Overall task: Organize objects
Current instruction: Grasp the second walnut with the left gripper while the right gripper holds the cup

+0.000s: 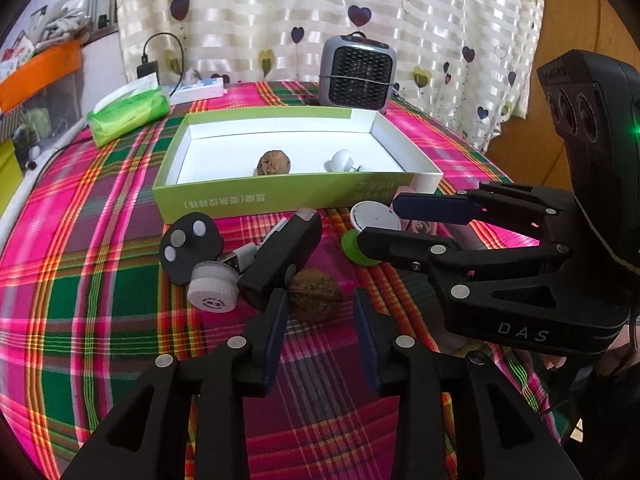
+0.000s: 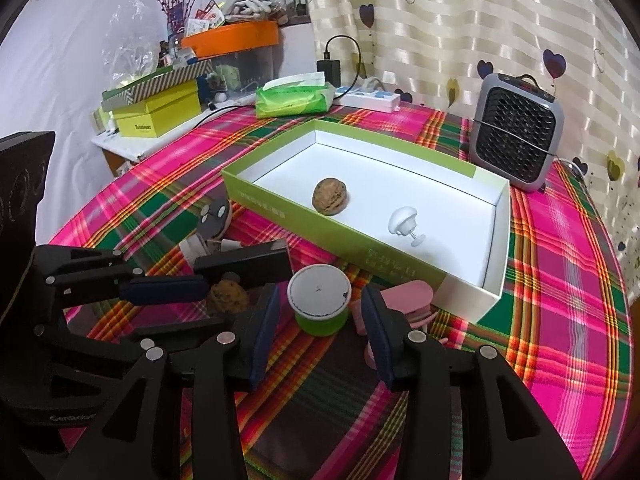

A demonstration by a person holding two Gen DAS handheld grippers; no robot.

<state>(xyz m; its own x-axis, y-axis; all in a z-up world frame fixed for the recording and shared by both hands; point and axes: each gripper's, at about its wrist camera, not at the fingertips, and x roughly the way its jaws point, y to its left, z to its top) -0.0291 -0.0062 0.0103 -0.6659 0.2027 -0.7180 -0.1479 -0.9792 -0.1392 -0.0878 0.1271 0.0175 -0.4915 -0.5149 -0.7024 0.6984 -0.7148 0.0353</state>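
Note:
A brown walnut [image 1: 314, 294] lies on the plaid cloth between the fingers of my left gripper [image 1: 320, 304], which is open, with gaps on both sides. My right gripper [image 2: 320, 300] is open around an upright spool [image 2: 319, 300] with a white top and green body; its pads stand clear of the spool. The open green box [image 1: 280, 196] with a white inside holds another walnut [image 1: 273, 163] and a white knob [image 1: 341, 160]. In the right wrist view, the left gripper [image 2: 208, 304] reaches in from the left to the walnut [image 2: 229, 298]. In the left wrist view, the right gripper [image 1: 378, 222] comes from the right.
A black block [image 1: 280, 256], a black disc with white dots [image 1: 190, 248] and a white round cap [image 1: 212, 292] crowd left of the walnut. A pink piece [image 2: 408, 300] lies right of the spool. A small heater [image 1: 357, 74] and a green tissue pack [image 1: 128, 114] stand behind the box.

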